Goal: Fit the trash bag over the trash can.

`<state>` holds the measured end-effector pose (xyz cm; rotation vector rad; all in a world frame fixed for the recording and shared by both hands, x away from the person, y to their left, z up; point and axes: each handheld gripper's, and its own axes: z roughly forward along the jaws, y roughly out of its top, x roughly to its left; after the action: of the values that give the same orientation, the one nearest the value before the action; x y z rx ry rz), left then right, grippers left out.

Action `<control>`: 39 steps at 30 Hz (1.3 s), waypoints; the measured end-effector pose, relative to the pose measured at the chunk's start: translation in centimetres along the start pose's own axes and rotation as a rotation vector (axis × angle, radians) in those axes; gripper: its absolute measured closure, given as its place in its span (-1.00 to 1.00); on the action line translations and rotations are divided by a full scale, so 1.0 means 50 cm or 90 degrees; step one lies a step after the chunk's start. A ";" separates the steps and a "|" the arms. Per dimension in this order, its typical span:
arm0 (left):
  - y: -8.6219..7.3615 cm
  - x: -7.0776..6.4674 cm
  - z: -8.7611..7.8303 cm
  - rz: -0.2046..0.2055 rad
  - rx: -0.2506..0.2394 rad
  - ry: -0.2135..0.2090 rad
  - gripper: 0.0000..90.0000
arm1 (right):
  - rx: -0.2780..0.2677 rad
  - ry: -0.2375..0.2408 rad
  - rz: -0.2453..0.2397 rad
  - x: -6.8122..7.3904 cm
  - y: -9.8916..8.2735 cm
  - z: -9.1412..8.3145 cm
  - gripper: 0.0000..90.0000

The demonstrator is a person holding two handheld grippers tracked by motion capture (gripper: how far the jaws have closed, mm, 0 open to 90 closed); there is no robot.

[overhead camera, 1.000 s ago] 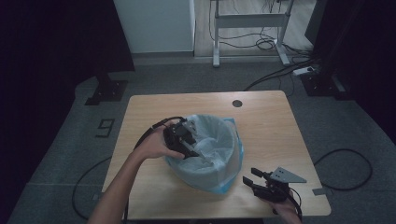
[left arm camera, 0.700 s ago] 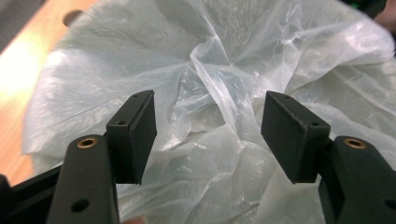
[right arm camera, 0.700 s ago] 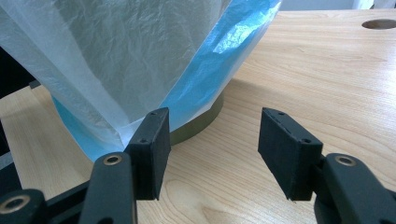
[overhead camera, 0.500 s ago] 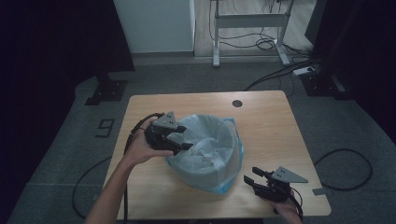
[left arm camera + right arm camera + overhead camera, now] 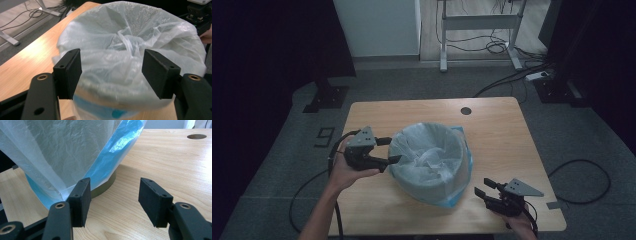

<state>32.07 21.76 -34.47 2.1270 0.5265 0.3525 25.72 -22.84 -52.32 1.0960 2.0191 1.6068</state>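
1. A round bin (image 5: 432, 172) stands near the middle of the wooden table (image 5: 502, 130), lined with a pale translucent bag (image 5: 427, 150) whose edge folds over the rim; a blue layer of plastic (image 5: 462, 175) hangs down the bin's side from about 3 to 5 o'clock.
2. The left gripper (image 5: 384, 150) sits at the bin's 9 o'clock, just beside the bag. Its jaws have just been opening and stand spread, nothing pinched between them; in the left gripper view the bag (image 5: 125, 50) lies beyond the pads (image 5: 70, 72).
3. The right gripper (image 5: 484, 187) rests at the bin's 4 o'clock, near the table's front edge, jaws spread and holding nothing. In the right gripper view the blue plastic (image 5: 112, 157) hangs just above its left pad (image 5: 81, 200), apart from it.
4. A round hole (image 5: 466, 110) in the tabletop lies at the bin's 1 o'clock.
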 end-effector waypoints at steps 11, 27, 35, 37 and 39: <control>-0.092 -0.005 -0.069 -0.061 -0.056 0.016 -0.29 | 0.001 -0.006 0.000 -0.003 -0.002 -0.002 -0.06; -0.245 -0.027 -0.101 -0.124 -0.054 0.042 -0.28 | 0.011 -0.014 -0.002 -0.004 -0.009 0.002 -0.07; -0.300 -0.032 -0.081 -0.156 -0.048 0.035 -0.28 | 0.017 -0.017 -0.006 -0.003 -0.011 0.005 -0.07; -0.307 -0.032 -0.074 -0.159 -0.044 0.034 -0.28 | 0.018 -0.018 -0.008 -0.003 -0.011 0.005 -0.07; -0.311 -0.031 -0.068 -0.163 -0.043 0.031 -0.28 | 0.018 -0.019 -0.010 -0.003 -0.012 0.004 -0.07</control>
<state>25.54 31.36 -45.47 1.9611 0.7952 0.2731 25.76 -22.84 -52.95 1.1046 2.0323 1.5485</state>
